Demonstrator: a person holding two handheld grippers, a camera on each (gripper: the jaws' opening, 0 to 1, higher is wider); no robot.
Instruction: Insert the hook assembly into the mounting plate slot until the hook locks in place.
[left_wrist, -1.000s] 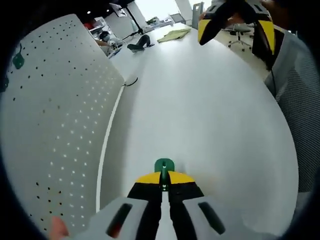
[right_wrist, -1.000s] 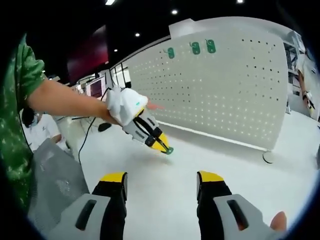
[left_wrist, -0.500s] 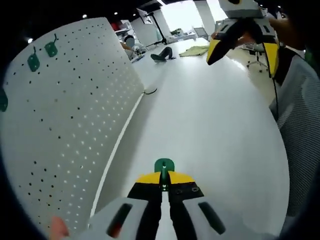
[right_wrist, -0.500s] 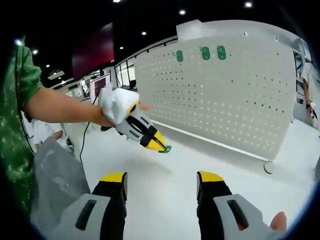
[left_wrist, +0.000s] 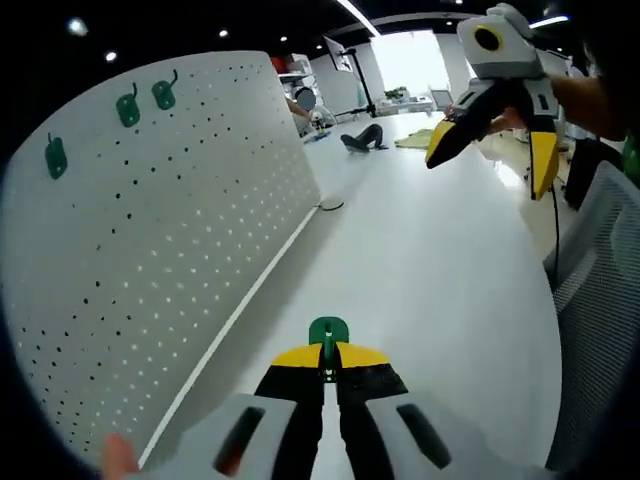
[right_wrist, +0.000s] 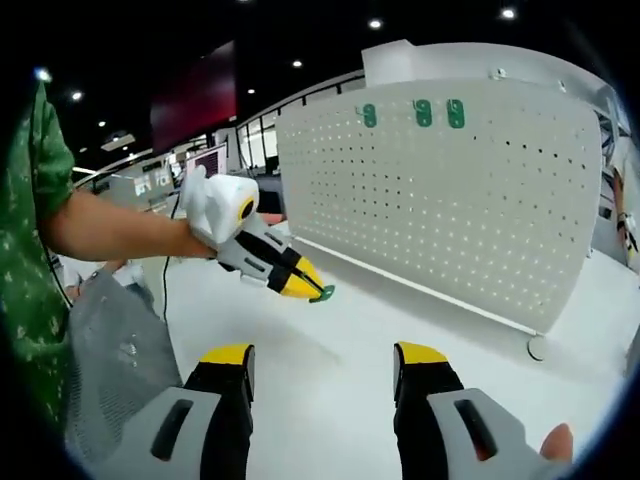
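1 green hook (left_wrist: 328, 331) sits pinched in my closed left gripper (left_wrist: 328, 362), well short of the pegboard (left_wrist: 150, 260) on its left. My right gripper (right_wrist: 325, 362) gapes empty. I'd tilt the hook square to a slot.

- A white tabletop (left_wrist: 440, 290) stretches away.
- A dark cable (left_wrist: 330, 206) lies on it near the far end.
- A grey mesh chair back (left_wrist: 600, 330) stands at its right edge.
- Ceiling lights (right_wrist: 375, 23) glow overhead.
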